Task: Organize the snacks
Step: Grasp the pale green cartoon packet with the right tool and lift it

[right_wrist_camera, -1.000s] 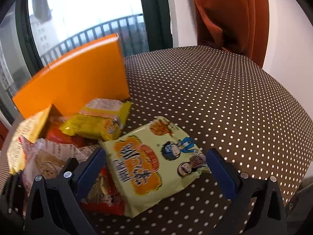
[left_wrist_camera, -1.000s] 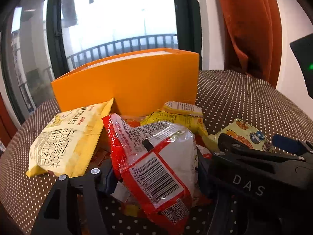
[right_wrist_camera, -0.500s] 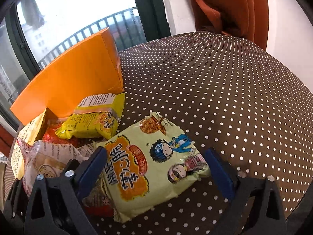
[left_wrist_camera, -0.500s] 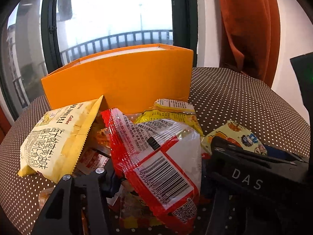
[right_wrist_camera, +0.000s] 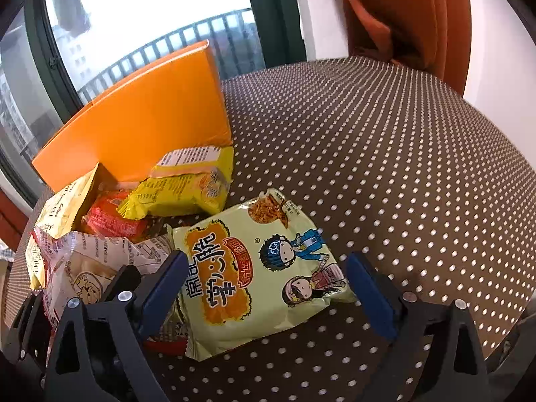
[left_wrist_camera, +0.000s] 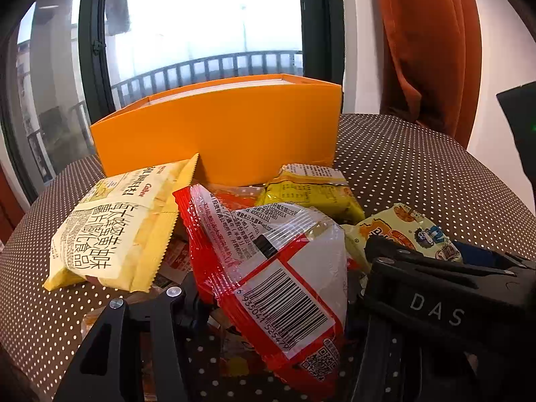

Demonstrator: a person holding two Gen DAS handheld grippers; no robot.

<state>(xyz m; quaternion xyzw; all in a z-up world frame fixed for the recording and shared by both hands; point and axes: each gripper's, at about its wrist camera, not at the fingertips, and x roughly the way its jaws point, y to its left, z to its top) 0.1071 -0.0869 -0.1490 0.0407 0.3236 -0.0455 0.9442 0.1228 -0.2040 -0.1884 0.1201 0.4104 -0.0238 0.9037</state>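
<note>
Left gripper (left_wrist_camera: pixel 268 305) clamped on the red pack (left_wrist_camera: pixel 268 268), lifted out of the pile — its jaws have just been closing. Right gripper (right_wrist_camera: pixel 264 288) wide apart, jaws have just been opening; the green pack (right_wrist_camera: pixel 254 278) lies flat between the blue pads (right_wrist_camera: pixel 164 288), right pad clear of it, left-pad contact hard to tell. The orange box (left_wrist_camera: pixel 217 140) stands upright at the bench's (right_wrist_camera: pixel 385 154) window edge. The yellow pack (right_wrist_camera: pixel 187 184) leans on its front wall; the pale bag (left_wrist_camera: pixel 117 224) sits left. Pile crowds the box's front — open dotted bench to the right, up to the curtain (right_wrist_camera: pixel 402 10).
</note>
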